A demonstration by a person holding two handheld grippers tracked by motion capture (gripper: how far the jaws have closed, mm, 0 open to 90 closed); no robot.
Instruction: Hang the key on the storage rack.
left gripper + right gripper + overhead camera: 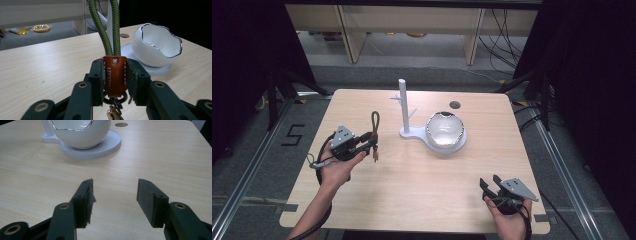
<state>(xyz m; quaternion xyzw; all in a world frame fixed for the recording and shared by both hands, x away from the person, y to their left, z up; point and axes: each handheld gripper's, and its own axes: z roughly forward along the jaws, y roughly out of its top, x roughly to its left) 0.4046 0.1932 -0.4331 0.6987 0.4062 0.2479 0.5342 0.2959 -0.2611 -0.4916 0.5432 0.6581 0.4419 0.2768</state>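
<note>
A keychain with a green rope loop (374, 121) and a brown leather tab (114, 75) is pinched in my left gripper (371, 141), which is shut on the tab (375, 136). The loop (105, 27) stands up from the jaws, and metal rings and a gold clasp (113, 113) hang below. This gripper hovers over the table's left side, left of a white stand (404, 107) with a post and side pegs. A white egg-shaped bowl (444, 128) with a silver rim (160, 42) sits on the stand's round base (105, 145). My right gripper (490, 184) rests open at the front right (115, 192), nothing between its jaws.
The light wooden table (412, 170) has a small round hole (455, 105) near its far edge. Beyond the table are a grey floor, white furniture legs (352, 35) and loose cables (504, 35). Black stand legs (277, 95) flank both sides.
</note>
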